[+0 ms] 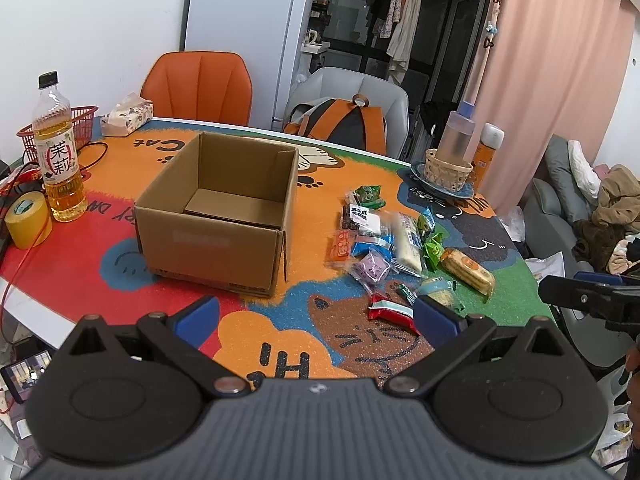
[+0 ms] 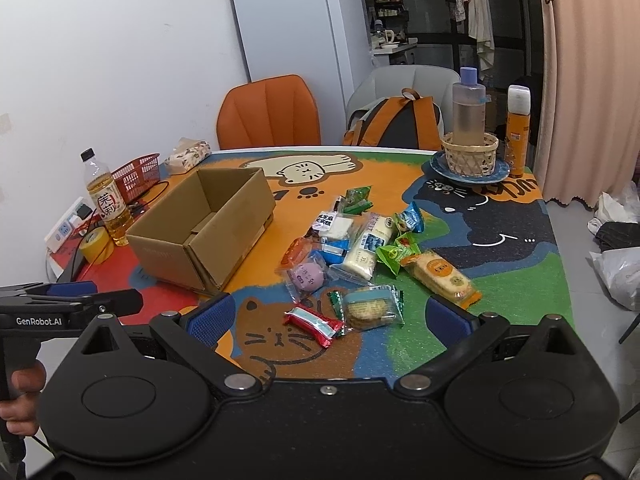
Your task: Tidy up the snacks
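An open, empty cardboard box (image 1: 216, 216) stands on the cat-print table mat; it also shows in the right wrist view (image 2: 200, 228). A pile of wrapped snacks (image 1: 396, 240) lies to its right, seen too in the right wrist view (image 2: 360, 248). The nearest are a red packet (image 2: 314, 322) and a biscuit pack (image 2: 368, 312). My left gripper (image 1: 316, 316) is open and empty, above the mat's near edge. My right gripper (image 2: 332, 316) is open and empty, just short of the red packet.
A tea bottle (image 1: 58, 152), yellow tape roll (image 1: 28, 220), red basket (image 1: 76, 124) and tissue pack (image 1: 126, 114) stand left of the box with cables. A bottle in a wicker basket on a plate (image 2: 470, 152) is at the far right. Chairs stand behind the table.
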Tool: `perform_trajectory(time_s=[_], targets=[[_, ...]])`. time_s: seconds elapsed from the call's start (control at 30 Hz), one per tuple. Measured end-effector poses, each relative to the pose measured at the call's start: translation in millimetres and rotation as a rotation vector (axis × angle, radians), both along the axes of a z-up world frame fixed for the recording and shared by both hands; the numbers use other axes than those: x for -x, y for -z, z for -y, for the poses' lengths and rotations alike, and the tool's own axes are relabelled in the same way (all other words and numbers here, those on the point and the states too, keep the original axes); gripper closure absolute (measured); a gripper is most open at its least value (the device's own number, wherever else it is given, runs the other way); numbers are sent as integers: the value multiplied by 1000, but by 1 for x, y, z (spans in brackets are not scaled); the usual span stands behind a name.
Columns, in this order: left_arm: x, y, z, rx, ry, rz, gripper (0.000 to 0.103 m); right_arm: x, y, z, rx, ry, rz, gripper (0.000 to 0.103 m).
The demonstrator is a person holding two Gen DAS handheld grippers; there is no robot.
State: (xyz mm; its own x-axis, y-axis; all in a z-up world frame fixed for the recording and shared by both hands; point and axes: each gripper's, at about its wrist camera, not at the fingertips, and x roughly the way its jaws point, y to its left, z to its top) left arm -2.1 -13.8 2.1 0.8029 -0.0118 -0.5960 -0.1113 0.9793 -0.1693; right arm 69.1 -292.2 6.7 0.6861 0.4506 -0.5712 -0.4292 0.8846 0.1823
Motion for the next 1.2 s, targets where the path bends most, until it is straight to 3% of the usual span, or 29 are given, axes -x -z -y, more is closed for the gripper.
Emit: perform_trajectory(time_s=[1.2], targets=[[1,3,10,-1,29,3,1,-1,1,6,9,15,1,0]])
